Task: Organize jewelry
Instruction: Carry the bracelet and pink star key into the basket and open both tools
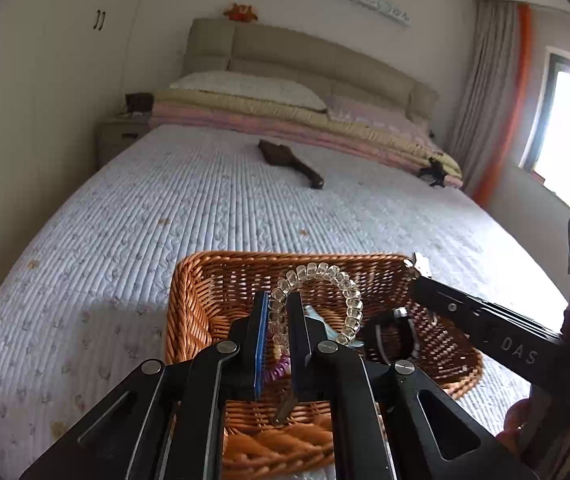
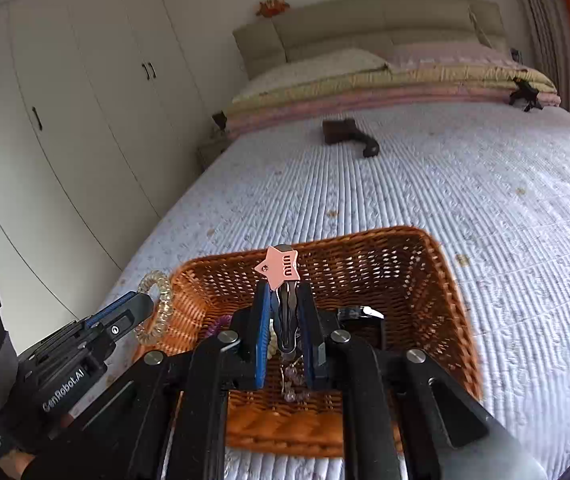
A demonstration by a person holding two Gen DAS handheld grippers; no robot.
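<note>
A bracelet of clear faceted beads is clamped between the narrow blue-padded jaws of the left gripper, its loop held above the rectangular woven orange-brown wicker basket set on the ribbed, quilted pale bedspread. A hair clip with a flat pink star-shaped top and dark metal prongs is pinched upright in the right gripper, over the same basket. A purple coiled band and a black ring-shaped piece are seen lying inside the weave.
</note>
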